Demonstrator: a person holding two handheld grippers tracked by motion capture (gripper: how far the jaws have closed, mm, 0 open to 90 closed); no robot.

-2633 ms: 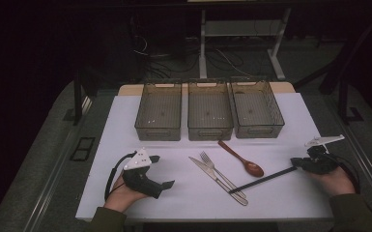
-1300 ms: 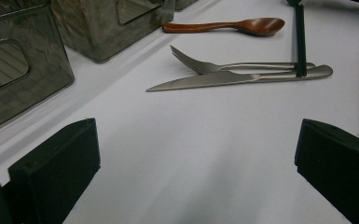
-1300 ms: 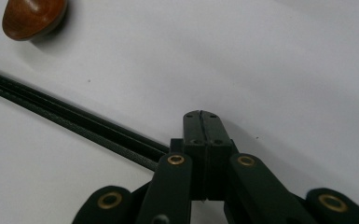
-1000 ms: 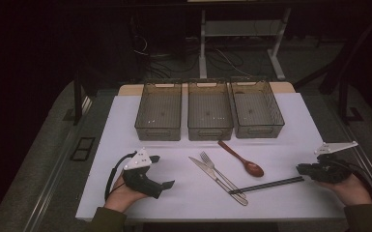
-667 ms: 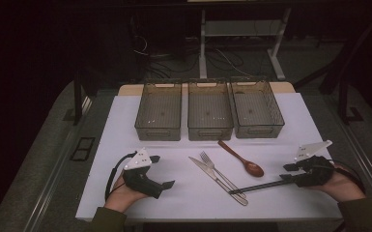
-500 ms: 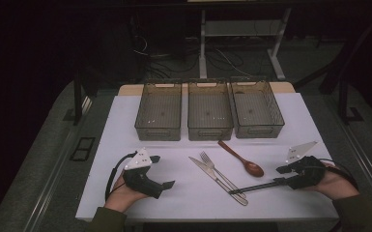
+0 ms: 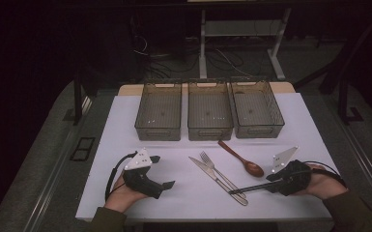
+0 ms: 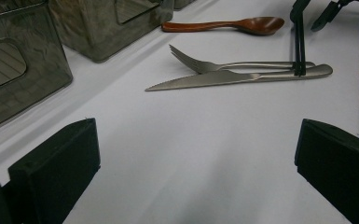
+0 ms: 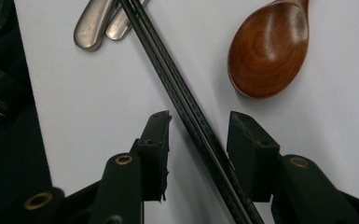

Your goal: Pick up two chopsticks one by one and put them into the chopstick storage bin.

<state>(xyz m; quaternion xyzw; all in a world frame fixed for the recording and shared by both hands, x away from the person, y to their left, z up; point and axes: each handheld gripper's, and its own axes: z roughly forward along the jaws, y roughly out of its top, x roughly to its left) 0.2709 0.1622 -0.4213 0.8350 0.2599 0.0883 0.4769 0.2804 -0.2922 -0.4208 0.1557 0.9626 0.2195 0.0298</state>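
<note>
White table [image 7: 125, 125], dark room

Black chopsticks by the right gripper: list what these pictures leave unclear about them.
- Pair of thin black chopsticks, right gripper view: near ends cut off by the bottom edge, between the right gripper and its open jaws.
- High view: the gripper body hides those ends; contact with the pads is too small to tell.
- Left gripper view: far tips cross the steel knife; whether resting on it is unclear.

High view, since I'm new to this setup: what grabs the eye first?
Three empty smoked-plastic bins stand in a row at the back of the white table. Before them lie a steel knife, steel fork and brown wooden spoon. The right gripper straddles black chopsticks, jaws apart.
</note>
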